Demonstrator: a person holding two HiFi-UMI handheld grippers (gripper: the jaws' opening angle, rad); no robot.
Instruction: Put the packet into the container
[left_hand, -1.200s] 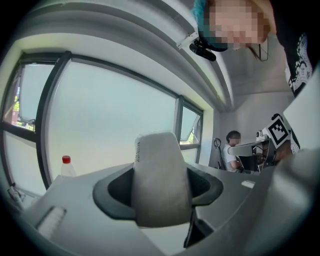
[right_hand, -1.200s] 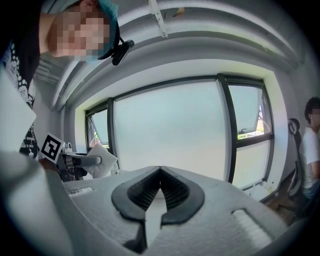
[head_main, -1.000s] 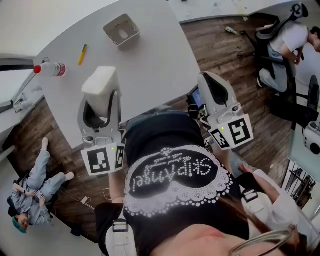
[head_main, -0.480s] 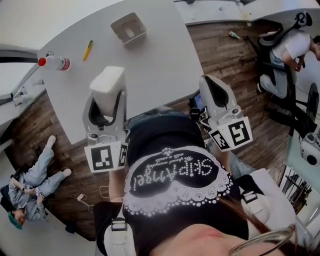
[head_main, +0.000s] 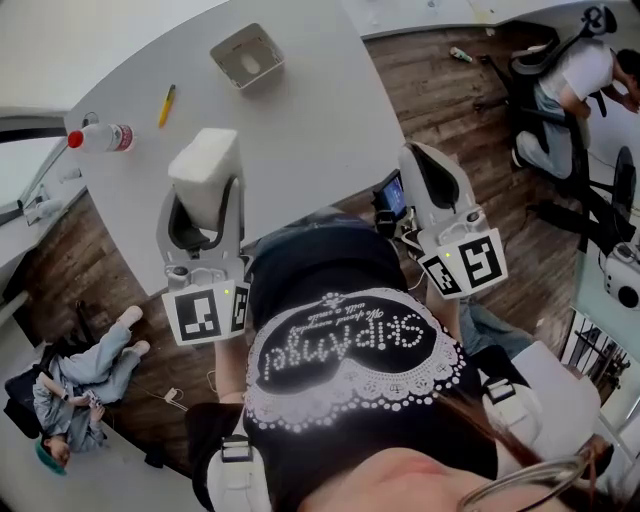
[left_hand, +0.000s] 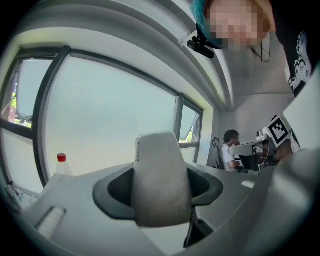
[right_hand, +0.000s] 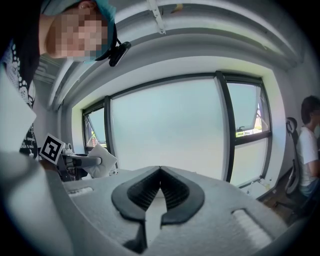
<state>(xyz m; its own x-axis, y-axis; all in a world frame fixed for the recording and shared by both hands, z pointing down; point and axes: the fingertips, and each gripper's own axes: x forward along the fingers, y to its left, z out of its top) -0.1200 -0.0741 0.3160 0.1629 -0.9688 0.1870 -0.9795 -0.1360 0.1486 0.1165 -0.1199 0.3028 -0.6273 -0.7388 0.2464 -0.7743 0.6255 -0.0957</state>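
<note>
A white, soft packet (head_main: 205, 165) stands up out of my left gripper (head_main: 200, 200), which is shut on it over the near part of the grey table (head_main: 320, 120). In the left gripper view the packet (left_hand: 160, 180) fills the space between the dark jaws. The container (head_main: 246, 57), a small open square box, sits at the table's far side, well beyond the packet. My right gripper (head_main: 422, 165) hangs past the table's right edge, over the wooden floor. Its ribbed jaws meet at the tips in the right gripper view (right_hand: 159, 187), with nothing between them.
A yellow pen (head_main: 165, 105) and a clear bottle with a red cap (head_main: 100, 137) lie at the table's left side. A person sits on the floor at lower left (head_main: 75, 390). Another person sits on a chair at upper right (head_main: 570, 85).
The head camera swayed a little. Both grippers hold nearly the same places, and the packet stays in the left one. The person on the floor shifted.
</note>
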